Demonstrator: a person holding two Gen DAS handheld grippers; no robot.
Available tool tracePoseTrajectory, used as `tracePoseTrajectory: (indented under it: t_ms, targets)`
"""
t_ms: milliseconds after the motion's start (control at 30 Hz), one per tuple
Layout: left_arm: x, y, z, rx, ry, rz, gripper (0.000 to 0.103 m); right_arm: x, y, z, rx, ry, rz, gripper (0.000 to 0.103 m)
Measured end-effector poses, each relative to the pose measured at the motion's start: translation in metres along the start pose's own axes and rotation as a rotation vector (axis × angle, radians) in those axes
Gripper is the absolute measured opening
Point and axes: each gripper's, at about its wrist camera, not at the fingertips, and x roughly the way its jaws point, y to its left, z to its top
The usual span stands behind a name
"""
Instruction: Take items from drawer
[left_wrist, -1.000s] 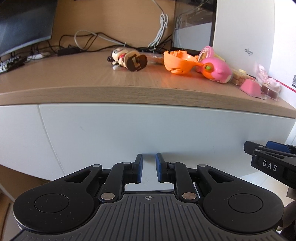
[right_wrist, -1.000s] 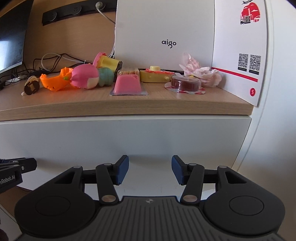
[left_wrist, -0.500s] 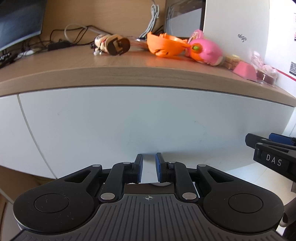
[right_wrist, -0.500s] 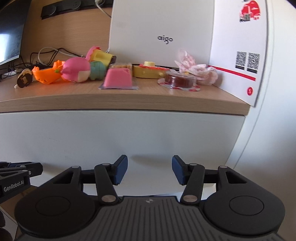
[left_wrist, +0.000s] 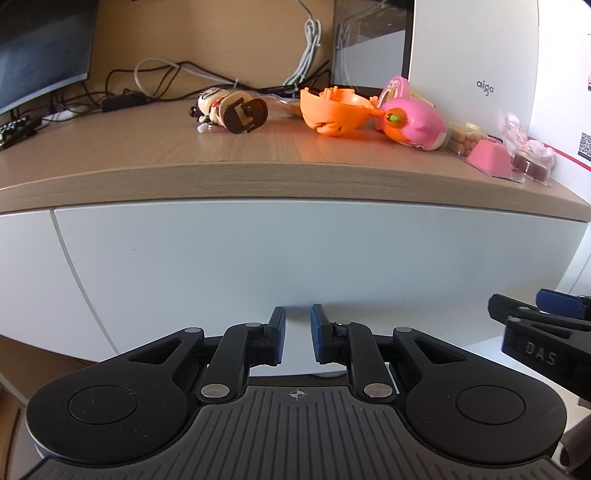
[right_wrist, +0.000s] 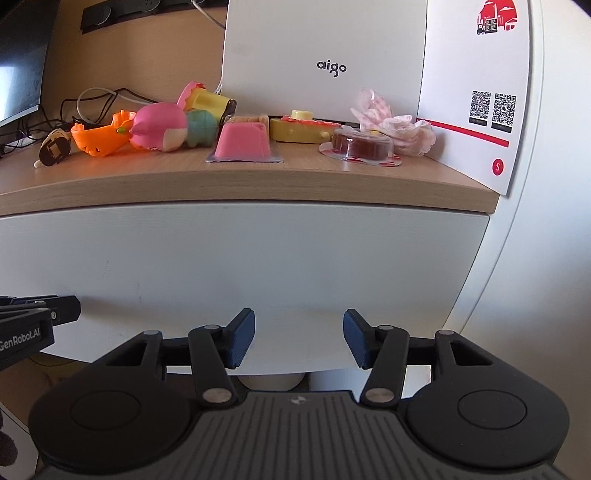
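The white drawer front (left_wrist: 295, 258) (right_wrist: 240, 258) under the wooden desk top is closed, and nothing inside it shows. My left gripper (left_wrist: 298, 334) hovers at its lower edge, almost shut, with a narrow empty slit between the blue pads. Farther right along the same front, my right gripper (right_wrist: 299, 338) stands open and empty; it also shows in the left wrist view (left_wrist: 546, 332). On the desk top lie a doll toy (left_wrist: 231, 110), an orange toy (left_wrist: 332, 110), a pink toy (left_wrist: 413, 123), a pink jelly cup (right_wrist: 242, 142) and a brown pudding cup (right_wrist: 360, 144).
A white "aigo" box (right_wrist: 325, 55) stands behind the toys, with a QR-code card (right_wrist: 480, 92) to its right. A monitor (left_wrist: 37, 48) and cables (left_wrist: 166, 74) occupy the desk's back left. A second white panel (left_wrist: 26, 277) adjoins the drawer on the left.
Both wrist views dipped toward the drawer front half a second ago and have risen again, showing more desk top. Neither gripper's finger gap has changed.
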Motion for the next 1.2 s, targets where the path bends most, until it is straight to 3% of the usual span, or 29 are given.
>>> tracePoseTrajectory:
  t_ms: [233, 500, 733, 867, 967, 1200]
  targets:
    - [-0.015, -0.006, 0.002, -0.003, -0.009, 0.019, 0.017, -0.021, -0.008, -0.002, 0.006, 0.017, 0.029, 0.053]
    - [-0.079, -0.023, -0.013, -0.048, 0.043, 0.061, 0.017, -0.065, -0.027, -0.007, -0.017, 0.058, 0.133, 0.053]
    - [-0.159, -0.036, -0.006, -0.068, 0.112, 0.040, 0.017, -0.131, -0.041, 0.015, -0.072, 0.134, 0.166, 0.054]
    - [-0.199, -0.040, 0.003, -0.089, 0.158, 0.014, 0.017, -0.171, -0.056, 0.032, 0.002, 0.183, 0.159, 0.054]
    - [-0.219, -0.038, 0.009, -0.112, 0.189, 0.004, 0.017, -0.196, -0.062, 0.042, 0.032, 0.193, 0.175, 0.054]
    - [-0.249, -0.050, 0.007, -0.051, 0.189, -0.049, 0.017, -0.235, -0.063, 0.038, 0.016, 0.196, 0.179, 0.055]
